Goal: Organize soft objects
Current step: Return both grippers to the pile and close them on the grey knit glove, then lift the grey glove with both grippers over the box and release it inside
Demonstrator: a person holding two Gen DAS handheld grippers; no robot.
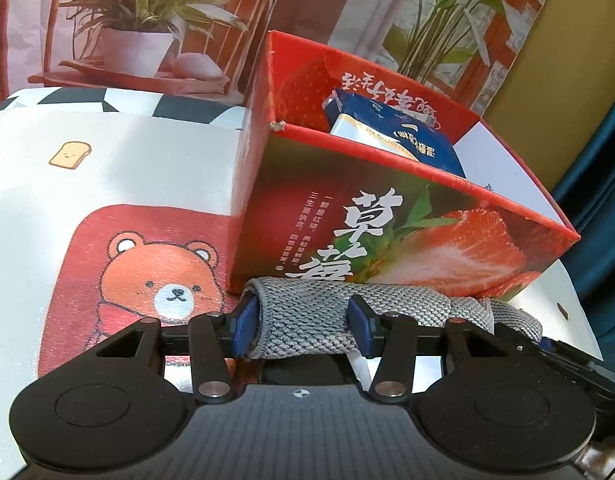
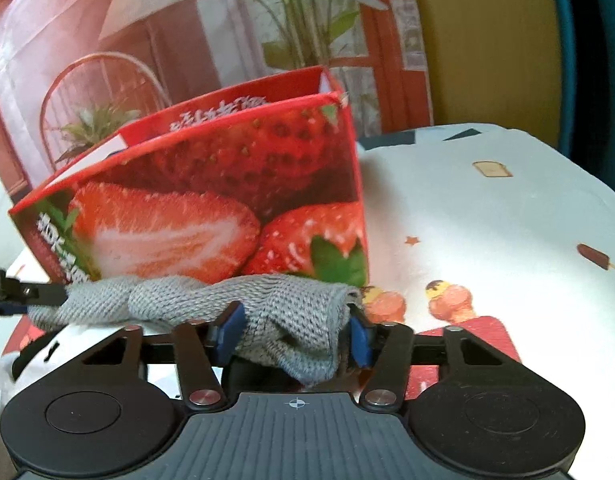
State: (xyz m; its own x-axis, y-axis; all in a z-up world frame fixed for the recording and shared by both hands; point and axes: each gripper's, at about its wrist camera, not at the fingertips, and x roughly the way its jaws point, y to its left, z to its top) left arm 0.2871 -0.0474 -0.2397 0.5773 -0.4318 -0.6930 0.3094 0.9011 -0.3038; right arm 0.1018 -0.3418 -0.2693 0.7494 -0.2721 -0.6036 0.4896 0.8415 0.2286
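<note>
A grey knitted cloth (image 1: 307, 314) is stretched between both grippers, just in front of a red strawberry box (image 1: 387, 216). My left gripper (image 1: 303, 326) is shut on one end of the cloth. My right gripper (image 2: 293, 330) is shut on the other end (image 2: 291, 320), which hangs in folds. The cloth runs left in the right wrist view to the other gripper's tip (image 2: 11, 292). The box (image 2: 211, 200) is open on top and holds a blue carton (image 1: 391, 132).
The table has a white cloth with a bear print (image 1: 159, 276) and small food prints (image 2: 491, 168). A backdrop with printed plants (image 1: 147, 20) stands behind the box. A yellow panel (image 2: 487, 40) and a blue curtain (image 1: 603, 200) are at the right.
</note>
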